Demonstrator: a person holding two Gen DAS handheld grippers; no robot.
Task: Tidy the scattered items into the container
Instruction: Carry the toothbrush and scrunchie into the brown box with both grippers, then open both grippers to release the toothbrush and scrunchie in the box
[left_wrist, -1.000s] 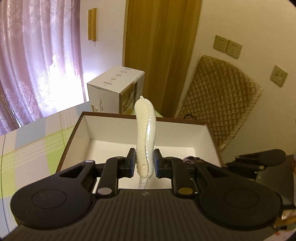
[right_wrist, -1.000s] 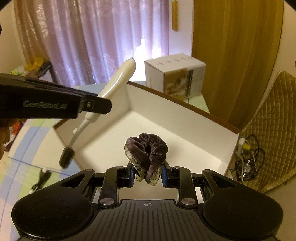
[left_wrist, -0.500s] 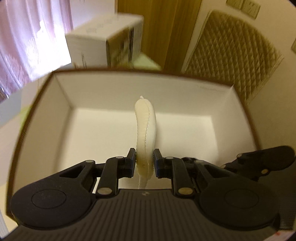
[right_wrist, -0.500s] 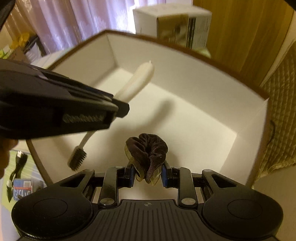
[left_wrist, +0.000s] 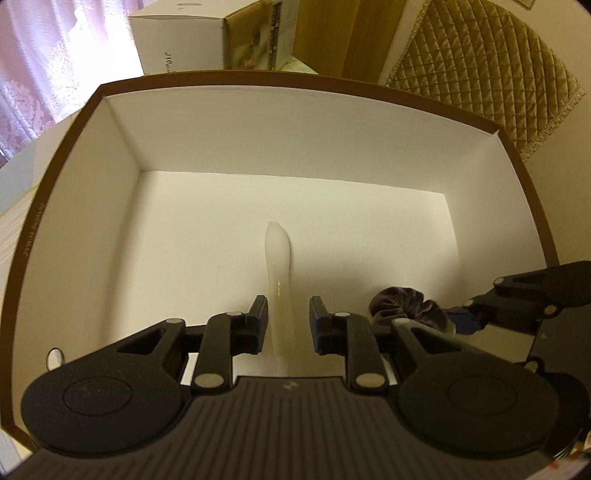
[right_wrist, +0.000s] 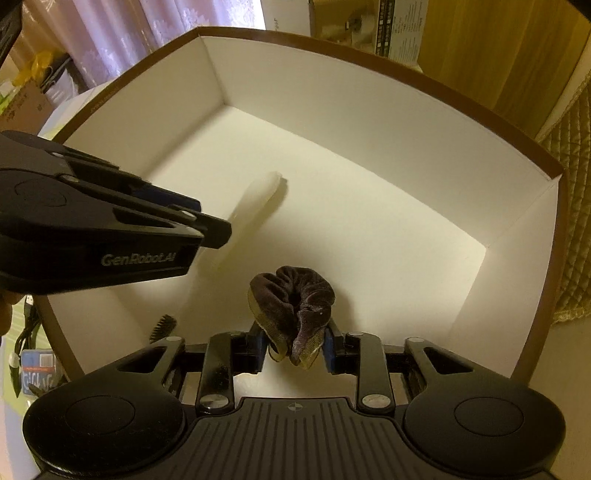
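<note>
Two items are held over the open box.

The cream brush (left_wrist: 279, 280) is seen between the spread jaws of the left hand-held gripper (left_wrist: 284, 321), blurred, with gaps on both sides; its handle tip points into the white-lined, brown-rimmed box (left_wrist: 295, 122) and its bristle end (right_wrist: 162, 326) is seen near the box's near wall. The dark velvet scrunchie (right_wrist: 291, 295) is pinched by the right hand-held gripper (right_wrist: 293, 350) above the box floor, near the brush.
</note>
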